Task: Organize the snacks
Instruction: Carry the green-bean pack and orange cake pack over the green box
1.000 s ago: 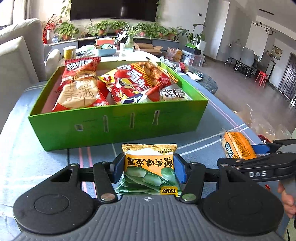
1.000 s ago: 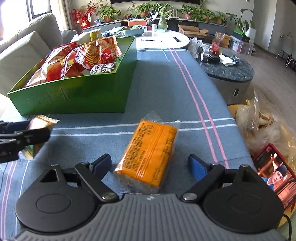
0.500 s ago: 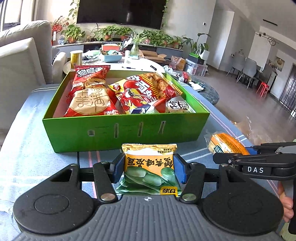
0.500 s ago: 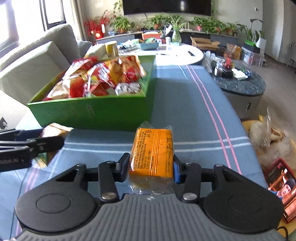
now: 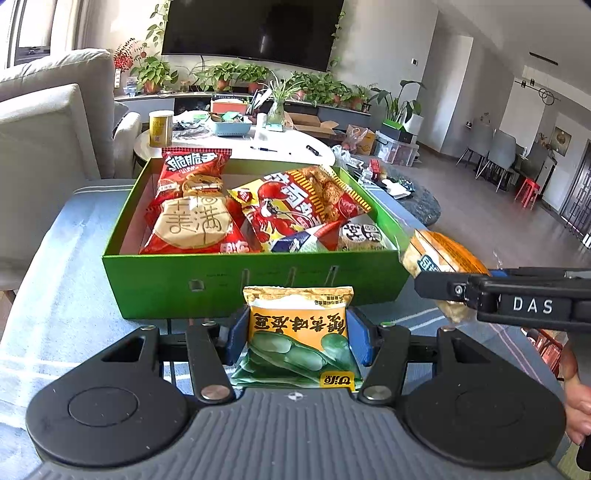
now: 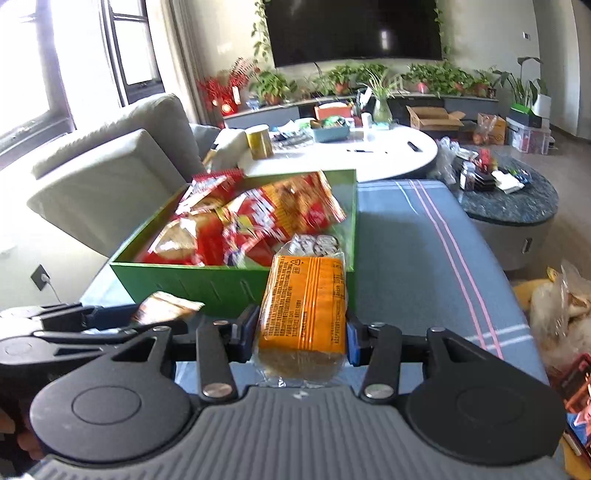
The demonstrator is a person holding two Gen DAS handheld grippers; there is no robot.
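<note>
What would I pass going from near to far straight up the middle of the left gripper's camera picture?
Left gripper → green bean snack packet clamped in it → green box front wall → red lobster chip bag inside → white round table → potted plants → dark TV.

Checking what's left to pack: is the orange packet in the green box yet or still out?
Out. The orange packet is clamped in the right gripper, raised before the green box's near wall, not inside it.
</note>
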